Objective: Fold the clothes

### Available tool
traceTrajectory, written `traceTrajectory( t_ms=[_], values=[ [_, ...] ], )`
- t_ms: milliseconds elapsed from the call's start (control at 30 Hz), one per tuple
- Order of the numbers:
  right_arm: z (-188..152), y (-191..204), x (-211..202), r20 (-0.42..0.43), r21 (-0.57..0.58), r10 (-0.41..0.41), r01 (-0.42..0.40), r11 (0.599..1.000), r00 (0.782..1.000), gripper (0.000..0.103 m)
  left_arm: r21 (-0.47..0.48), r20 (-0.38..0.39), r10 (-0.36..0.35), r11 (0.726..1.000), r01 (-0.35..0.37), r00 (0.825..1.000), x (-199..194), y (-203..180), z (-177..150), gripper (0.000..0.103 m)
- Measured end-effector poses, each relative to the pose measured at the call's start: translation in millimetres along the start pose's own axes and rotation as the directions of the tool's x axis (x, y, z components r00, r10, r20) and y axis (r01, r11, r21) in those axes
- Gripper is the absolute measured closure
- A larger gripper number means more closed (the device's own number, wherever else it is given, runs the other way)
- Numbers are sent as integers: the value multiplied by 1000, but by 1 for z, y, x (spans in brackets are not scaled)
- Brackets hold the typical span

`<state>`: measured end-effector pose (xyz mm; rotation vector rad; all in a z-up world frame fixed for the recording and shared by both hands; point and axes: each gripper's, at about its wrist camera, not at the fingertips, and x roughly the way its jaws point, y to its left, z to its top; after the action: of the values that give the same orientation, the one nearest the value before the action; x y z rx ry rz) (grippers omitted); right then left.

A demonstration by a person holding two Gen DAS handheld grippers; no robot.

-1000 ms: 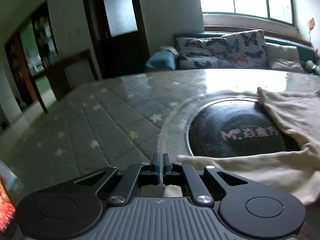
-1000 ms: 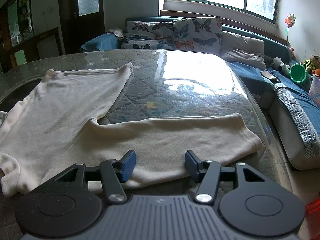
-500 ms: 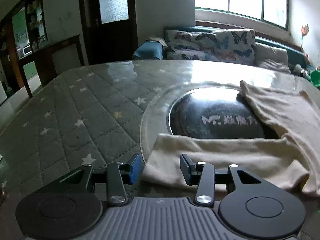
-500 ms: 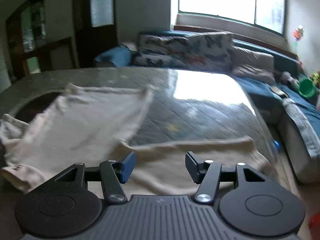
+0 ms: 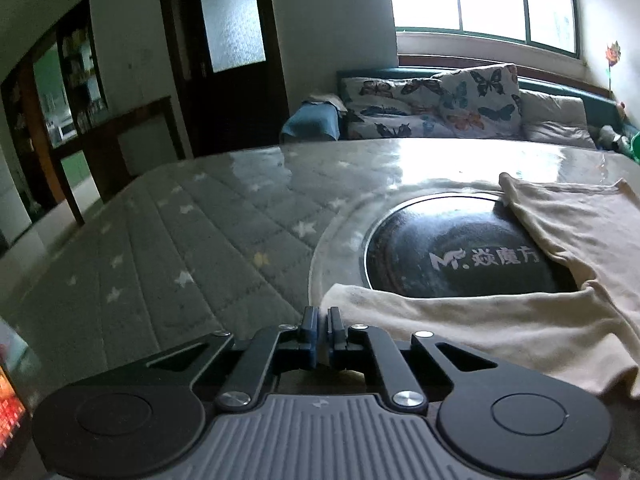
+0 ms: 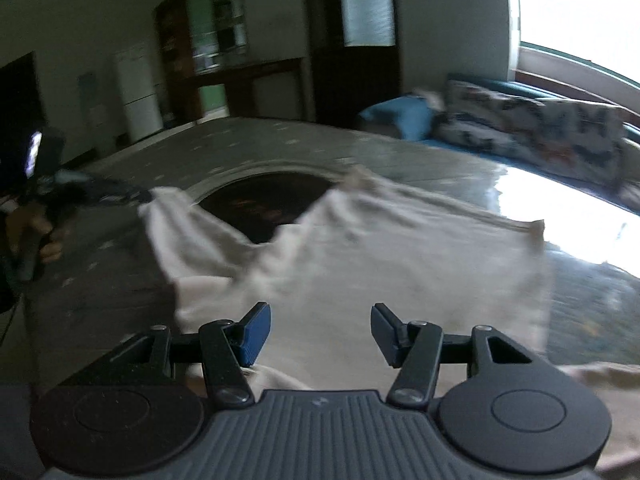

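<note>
A cream long-sleeved garment (image 5: 480,328) lies spread on the glass-topped table (image 5: 180,240), partly over a dark round inset (image 5: 460,256). My left gripper (image 5: 323,320) sits at the end of the near sleeve, its jaws shut with the sleeve's edge pinched between them. In the blurred right wrist view, the sleeve tip is drawn up toward that left gripper (image 6: 132,196), which a hand (image 6: 44,236) holds. My right gripper (image 6: 320,328) hangs open just above the garment's body (image 6: 400,264), with nothing between its blue pads (image 6: 256,332).
A sofa with butterfly cushions (image 5: 432,108) runs along the table's far side under a bright window. A dark door (image 5: 228,60) and a wooden sideboard (image 5: 132,132) stand at the back left. A lit screen (image 5: 8,400) sits at the lower left.
The left jaws opened over the sleeve end, then shut on it. The right gripper swung left from the far sleeve toward the garment's body, still open; its view is blurred.
</note>
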<state>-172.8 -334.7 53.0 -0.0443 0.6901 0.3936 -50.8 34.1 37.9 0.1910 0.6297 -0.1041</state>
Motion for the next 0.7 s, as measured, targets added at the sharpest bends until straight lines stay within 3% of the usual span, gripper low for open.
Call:
traceTrajectory(
  t_ms=[367, 700],
  values=[
    [-15, 39, 35, -116, -65, 118, -126, 990, 986, 46, 62, 18, 56, 996, -57, 998, 9, -1, 4, 98],
    [-17, 51, 31, -118, -108, 124, -137, 985, 985, 46, 97, 3, 103, 990, -103, 995, 20, -2, 6, 98]
  ],
)
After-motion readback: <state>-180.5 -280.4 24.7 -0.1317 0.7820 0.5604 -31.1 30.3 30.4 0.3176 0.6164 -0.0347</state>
